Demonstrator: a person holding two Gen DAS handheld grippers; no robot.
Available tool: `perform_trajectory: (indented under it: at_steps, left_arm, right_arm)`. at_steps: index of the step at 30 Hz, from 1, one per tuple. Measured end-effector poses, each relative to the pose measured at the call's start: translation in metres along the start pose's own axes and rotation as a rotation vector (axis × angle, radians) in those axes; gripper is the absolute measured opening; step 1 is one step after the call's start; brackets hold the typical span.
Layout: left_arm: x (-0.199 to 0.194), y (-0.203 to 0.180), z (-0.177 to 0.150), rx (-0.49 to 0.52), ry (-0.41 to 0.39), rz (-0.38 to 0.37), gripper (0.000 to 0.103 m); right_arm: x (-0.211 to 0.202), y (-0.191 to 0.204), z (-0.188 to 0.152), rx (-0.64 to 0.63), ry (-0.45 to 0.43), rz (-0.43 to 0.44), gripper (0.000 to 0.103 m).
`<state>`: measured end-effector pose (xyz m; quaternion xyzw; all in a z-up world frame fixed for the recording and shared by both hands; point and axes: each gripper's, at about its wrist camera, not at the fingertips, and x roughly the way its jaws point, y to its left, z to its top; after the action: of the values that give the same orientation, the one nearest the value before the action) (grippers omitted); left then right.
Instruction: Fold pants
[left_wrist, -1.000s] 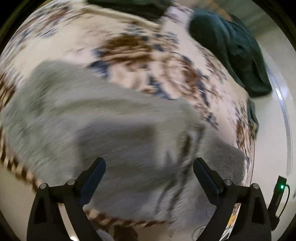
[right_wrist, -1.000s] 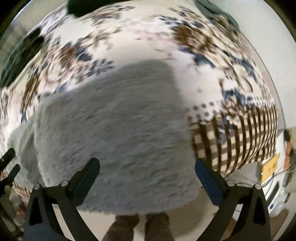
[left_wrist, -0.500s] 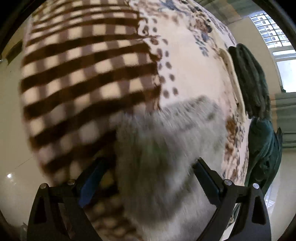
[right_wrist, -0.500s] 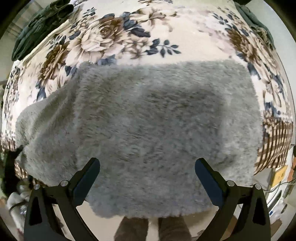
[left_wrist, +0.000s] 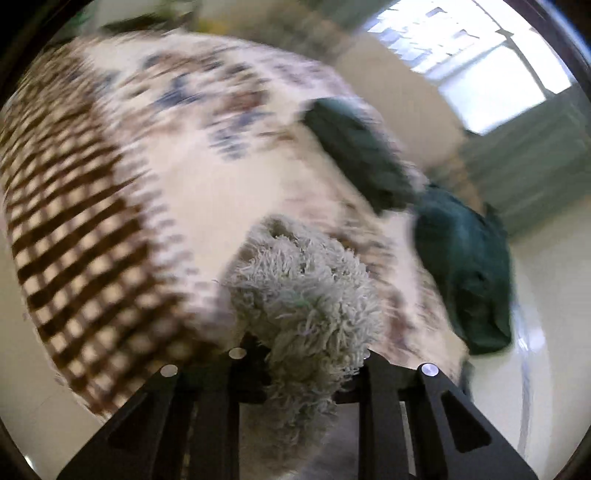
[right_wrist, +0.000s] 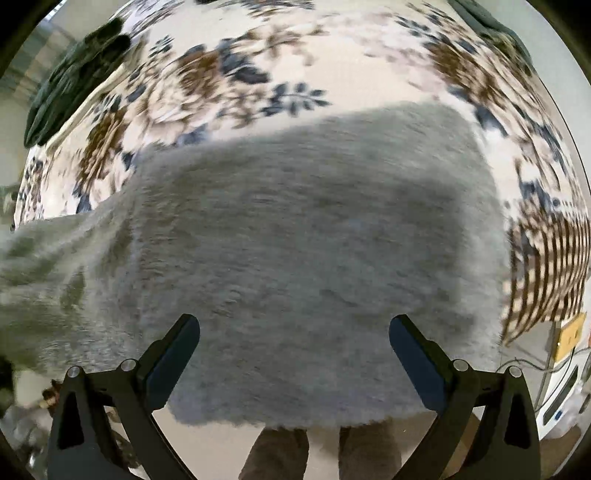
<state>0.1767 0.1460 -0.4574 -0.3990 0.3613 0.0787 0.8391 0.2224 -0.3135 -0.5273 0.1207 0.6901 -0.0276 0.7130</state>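
The grey fluffy pants (right_wrist: 303, 251) lie spread on the flowered bed cover (right_wrist: 280, 66), hanging over its near edge. My right gripper (right_wrist: 294, 336) is open and empty above the pants' near part. My left gripper (left_wrist: 303, 354) is shut on a bunched end of the pants (left_wrist: 303, 295), which fills the space between its fingers and stands up from the bed. In the right wrist view that lifted end stretches off to the left (right_wrist: 44, 266).
Dark green clothes lie on the bed's far side (left_wrist: 465, 266) and another dark green piece lies beside them (left_wrist: 354, 147). A brown checked border (left_wrist: 74, 229) runs along the bed's edge. A window (left_wrist: 480, 62) is behind. The person's legs (right_wrist: 317, 454) stand at the bed's near edge.
My left gripper was open over the pants and has shut on a bunched end of them and lifted it. My right gripper stays open and has shifted slightly over the pants.
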Motion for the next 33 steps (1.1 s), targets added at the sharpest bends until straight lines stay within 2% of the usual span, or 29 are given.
perform_trajectory:
  at_steps: [2, 5, 9, 10, 13, 15, 19, 22, 23, 24, 25, 30, 33]
  left_arm:
    - [-0.016, -0.053, -0.015, 0.094, 0.007, -0.067, 0.018]
    - [-0.029, -0.123, -0.05, 0.209, 0.066, -0.17, 0.018]
    - [-0.016, -0.202, -0.118, 0.333, 0.201, -0.258, 0.018]
    - [-0.005, -0.222, -0.144, 0.348, 0.262, -0.277, 0.018]
    - [0.023, -0.261, -0.205, 0.428, 0.375, -0.281, 0.018]
    - [0.042, -0.28, -0.241, 0.494, 0.432, -0.251, 0.018]
    - [0.071, -0.3, -0.292, 0.57, 0.558, -0.175, 0.019]
    - [0.076, -0.307, -0.304, 0.601, 0.623, -0.124, 0.038]
    - [0.074, -0.307, -0.305, 0.606, 0.635, -0.126, 0.056]
    - [0.072, -0.309, -0.305, 0.608, 0.641, -0.131, 0.077]
    - [0.065, -0.313, -0.303, 0.615, 0.634, -0.145, 0.083]
    - [0.041, -0.316, -0.283, 0.647, 0.599, -0.152, 0.085]
    - [0.04, -0.294, -0.241, 0.61, 0.505, -0.072, 0.085]
  right_arm:
    - [-0.007, -0.022, -0.003, 0.02, -0.012, 0.014, 0.103]
    - [-0.021, -0.066, -0.005, 0.051, -0.036, 0.001, 0.103]
    - [-0.035, -0.134, -0.005, 0.114, -0.045, -0.01, 0.103]
    - [-0.038, -0.15, -0.005, 0.128, -0.047, -0.016, 0.103]
    - [-0.043, -0.207, -0.005, 0.18, -0.048, -0.038, 0.103]
    - [-0.046, -0.245, -0.004, 0.222, -0.05, -0.044, 0.103]
    - [-0.051, -0.294, 0.001, 0.277, -0.065, -0.017, 0.103]
    - [-0.055, -0.311, 0.009, 0.3, -0.089, 0.078, 0.103]
    - [-0.055, -0.313, 0.014, 0.302, -0.093, 0.13, 0.103]
    - [-0.054, -0.311, 0.018, 0.304, -0.096, 0.187, 0.103]
    - [-0.053, -0.308, 0.022, 0.302, -0.097, 0.236, 0.103]
    - [-0.043, -0.261, 0.043, 0.225, -0.072, 0.452, 0.103]
    - [-0.029, -0.221, 0.057, 0.144, -0.023, 0.529, 0.103]
